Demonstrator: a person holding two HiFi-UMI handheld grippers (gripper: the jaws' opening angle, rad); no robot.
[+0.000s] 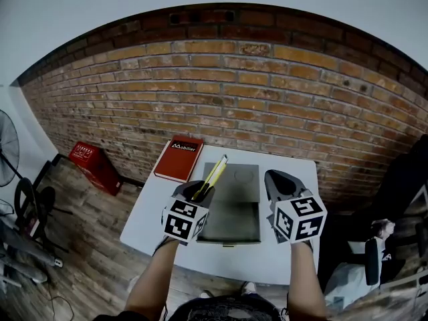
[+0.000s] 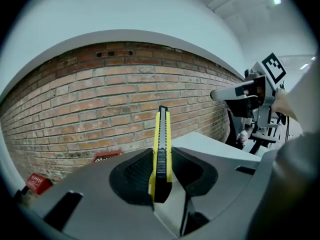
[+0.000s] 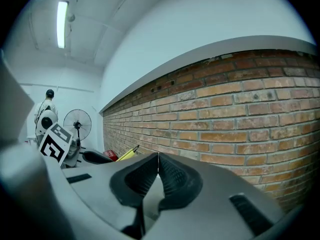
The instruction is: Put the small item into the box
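Note:
My left gripper (image 1: pixel 199 191) (image 2: pixel 161 170) is shut on a yellow and black utility knife (image 2: pixel 162 149), whose blade end sticks up past the jaws toward the brick wall. In the head view the knife (image 1: pixel 213 174) hangs above the left edge of an open grey box (image 1: pixel 231 223) that lies on the white table (image 1: pixel 157 209), lid (image 1: pixel 239 178) folded back. My right gripper (image 1: pixel 281 184) (image 3: pixel 158 165) is held up over the box's right side, its jaws pressed together with nothing between them. The right gripper view also catches the knife (image 3: pixel 128 153) at far left.
A red book (image 1: pixel 178 158) lies at the table's back left corner. A red crate (image 1: pixel 95 164) sits on the wooden floor by the brick wall. A fan (image 1: pixel 7 146) stands at far left; dark equipment and a seated person (image 1: pixel 381 233) are at right.

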